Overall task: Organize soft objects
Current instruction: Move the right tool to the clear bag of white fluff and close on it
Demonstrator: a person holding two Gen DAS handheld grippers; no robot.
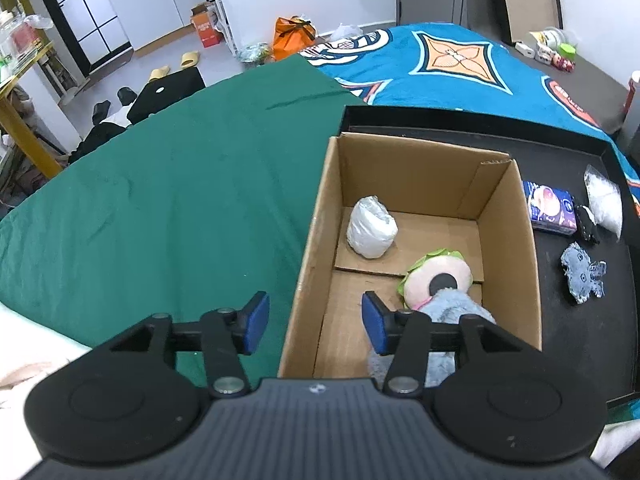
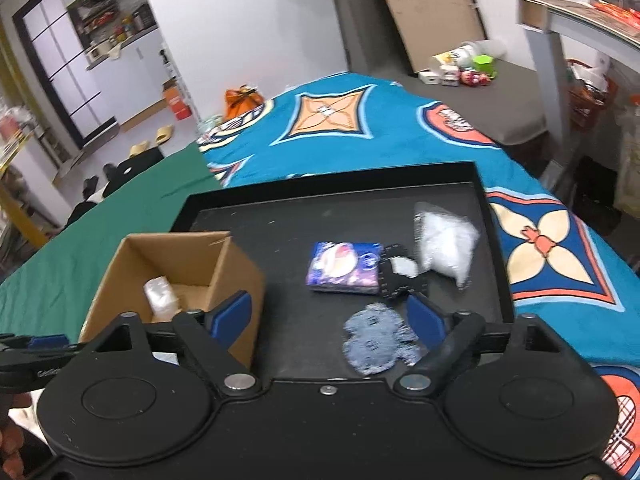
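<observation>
An open cardboard box point(image 1: 416, 168) stands on the black tray point(image 1: 440, 118). Inside lie a white wrapped bundle point(image 1: 371, 227) and a plush toy point(image 1: 436, 276) with a pink face, green frill and grey-blue fur. My left gripper point(image 1: 315, 323) is open over the box's left wall, one finger outside and one above the plush, gripping nothing. On the tray beside the box point(image 2: 236, 264) lie a blue fabric piece point(image 2: 376, 340), a tissue pack point(image 2: 344, 268), a black item point(image 2: 400, 276) and a white bag point(image 2: 444, 240). My right gripper point(image 2: 329, 316) is open above the fabric piece, pads clear of it.
The tray point(image 2: 320, 216) sits on a bed with a green sheet point(image 1: 180, 200) and a blue patterned blanket point(image 1: 460, 60). Slippers, an orange bag point(image 1: 292, 36) and boxes lie on the floor beyond. A grey table point(image 2: 488, 92) with small containers stands at the far right.
</observation>
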